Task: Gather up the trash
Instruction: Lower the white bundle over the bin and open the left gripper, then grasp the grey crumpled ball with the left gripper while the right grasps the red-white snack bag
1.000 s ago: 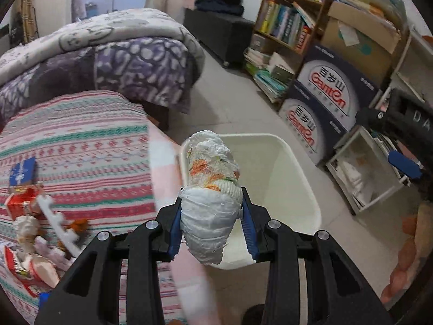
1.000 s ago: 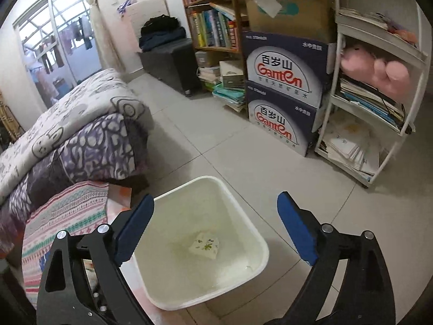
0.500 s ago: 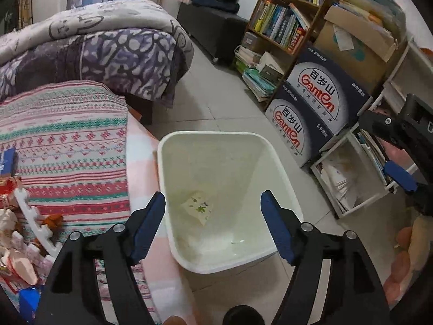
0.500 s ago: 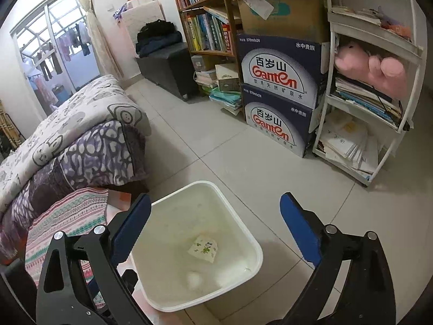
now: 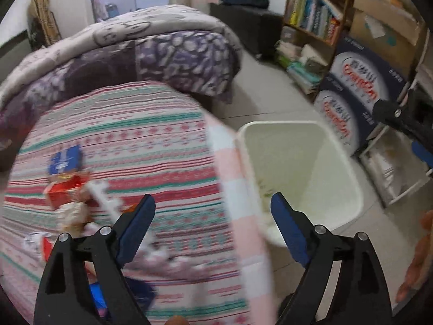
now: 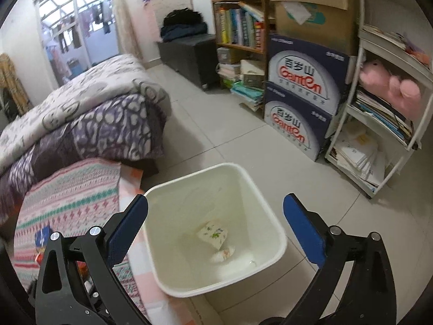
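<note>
Your left gripper has let go of the wrapped white wad it was carrying 1 second ago: its fingers now stand wide apart with nothing between them. It has also swung from over the white bin toward the striped bedspread, which fills the left and centre of the left wrist view. That means 1 drop is done, and you look to be heading back for the next piece.

The remaining trash sits in the lower left of that frame: a red carton with a blue pack just above it, plus crumpled white scraps beside them, all blurred by the motion. The next pick probably comes from this cluster.

Your right gripper hangs above the bin, fingers spread wide and empty, much as it was 1 second ago.

Only the right wrist view looks down to the bin floor. There the dropped wad lies at the bottom, touching a floral-printed tissue pack. The left view cuts off the bin floor behind its own finger, but only it shows the trash pile clearly.
</note>
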`<state>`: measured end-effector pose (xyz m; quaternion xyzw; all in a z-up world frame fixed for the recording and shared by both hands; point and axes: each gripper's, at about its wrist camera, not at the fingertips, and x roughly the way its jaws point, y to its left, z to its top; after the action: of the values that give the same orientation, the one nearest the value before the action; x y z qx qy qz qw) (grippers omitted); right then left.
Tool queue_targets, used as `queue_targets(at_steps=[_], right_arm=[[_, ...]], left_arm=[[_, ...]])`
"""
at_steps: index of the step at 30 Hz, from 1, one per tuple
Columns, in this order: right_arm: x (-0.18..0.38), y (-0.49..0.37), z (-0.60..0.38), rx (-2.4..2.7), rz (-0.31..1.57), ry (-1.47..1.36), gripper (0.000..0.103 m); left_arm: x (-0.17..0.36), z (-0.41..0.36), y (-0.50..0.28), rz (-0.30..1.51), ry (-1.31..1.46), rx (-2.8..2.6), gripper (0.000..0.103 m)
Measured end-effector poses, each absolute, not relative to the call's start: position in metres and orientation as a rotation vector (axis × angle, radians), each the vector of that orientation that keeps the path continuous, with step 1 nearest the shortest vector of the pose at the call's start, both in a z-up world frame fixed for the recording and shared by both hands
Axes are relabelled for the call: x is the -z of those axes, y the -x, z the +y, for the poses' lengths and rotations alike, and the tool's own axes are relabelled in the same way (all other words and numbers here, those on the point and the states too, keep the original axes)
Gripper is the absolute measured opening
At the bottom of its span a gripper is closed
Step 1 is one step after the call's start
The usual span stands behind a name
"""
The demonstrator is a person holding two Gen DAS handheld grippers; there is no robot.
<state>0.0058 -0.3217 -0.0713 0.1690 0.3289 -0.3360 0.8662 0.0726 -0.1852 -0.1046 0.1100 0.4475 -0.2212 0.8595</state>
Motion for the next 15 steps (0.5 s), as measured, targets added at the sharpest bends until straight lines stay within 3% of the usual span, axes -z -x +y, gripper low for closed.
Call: queue_targets(at_steps=[15], right_arm=[[0.083,-0.044,-0.247,0.548,0.766,-0.279,0.096]], left_arm=[[0.106,-0.084,-0.086,0.966,-0.36,0.254,0.087]])
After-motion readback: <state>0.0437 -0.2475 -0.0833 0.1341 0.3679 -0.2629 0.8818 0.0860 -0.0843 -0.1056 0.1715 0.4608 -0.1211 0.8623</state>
